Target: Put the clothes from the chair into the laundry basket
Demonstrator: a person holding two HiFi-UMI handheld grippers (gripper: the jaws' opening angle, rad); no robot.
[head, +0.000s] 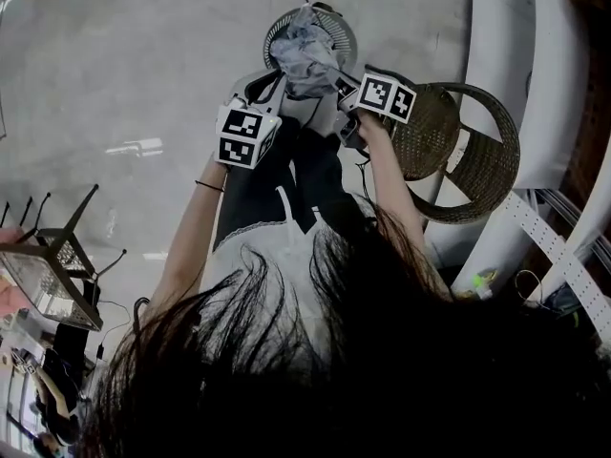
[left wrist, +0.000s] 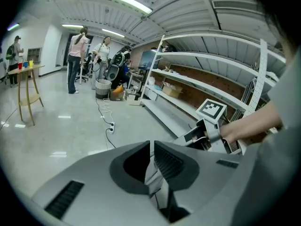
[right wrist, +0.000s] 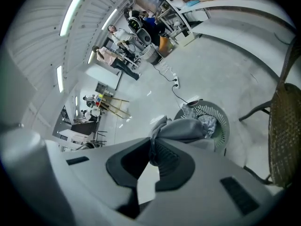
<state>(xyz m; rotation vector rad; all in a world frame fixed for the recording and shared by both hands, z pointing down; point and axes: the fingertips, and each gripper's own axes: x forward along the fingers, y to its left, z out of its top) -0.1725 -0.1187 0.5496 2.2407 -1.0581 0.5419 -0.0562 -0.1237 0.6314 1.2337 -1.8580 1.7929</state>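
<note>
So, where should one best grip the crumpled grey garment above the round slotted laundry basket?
Probably at a bunched upper fold, from either side: the crumpled grey garment hangs limp, so gathered cloth fills the jaws. The left gripper and the right gripper pinch it so.

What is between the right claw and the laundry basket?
A gray garment, pinched in the right claw, stretches out above the laundry basket. Nothing else lies between them. The right gripper view shows it.
</note>
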